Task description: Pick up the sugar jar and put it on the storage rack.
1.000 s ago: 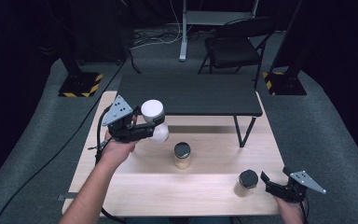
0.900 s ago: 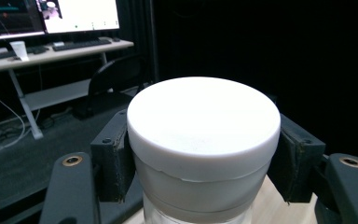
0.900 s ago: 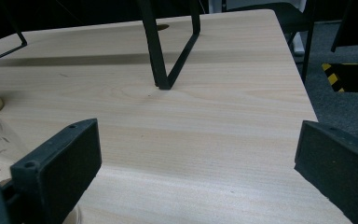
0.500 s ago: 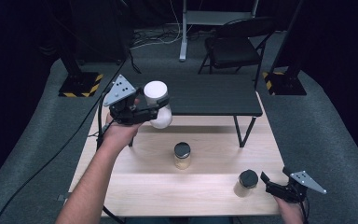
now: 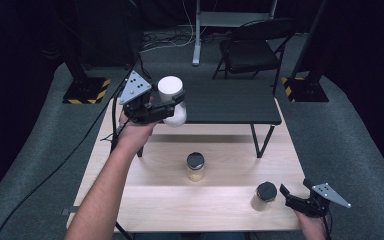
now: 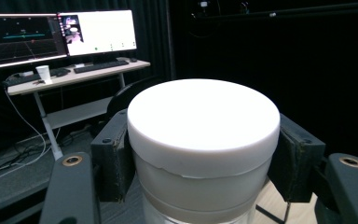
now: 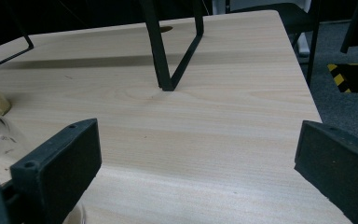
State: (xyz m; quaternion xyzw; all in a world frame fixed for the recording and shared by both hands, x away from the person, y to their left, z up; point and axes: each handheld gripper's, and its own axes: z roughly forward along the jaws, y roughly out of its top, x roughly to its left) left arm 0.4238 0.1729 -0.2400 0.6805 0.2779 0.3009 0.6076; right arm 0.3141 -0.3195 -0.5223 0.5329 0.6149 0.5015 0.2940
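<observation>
Two black-lidded jars on wooden desk (image 5: 145,200): one (image 5: 196,167) mid-desk, other (image 5: 265,196) near right edge. Black raised shelf (image 5: 230,102) at far side. Folding chair (image 5: 252,47) beyond. Monitors (image 6: 56,32) on another table.

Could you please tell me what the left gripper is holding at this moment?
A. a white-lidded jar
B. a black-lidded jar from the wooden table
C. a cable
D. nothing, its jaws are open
A: the left gripper is clamped on the white-lidded jar, with its pads pressed against both sides, lifted above the black shelf.
</observation>
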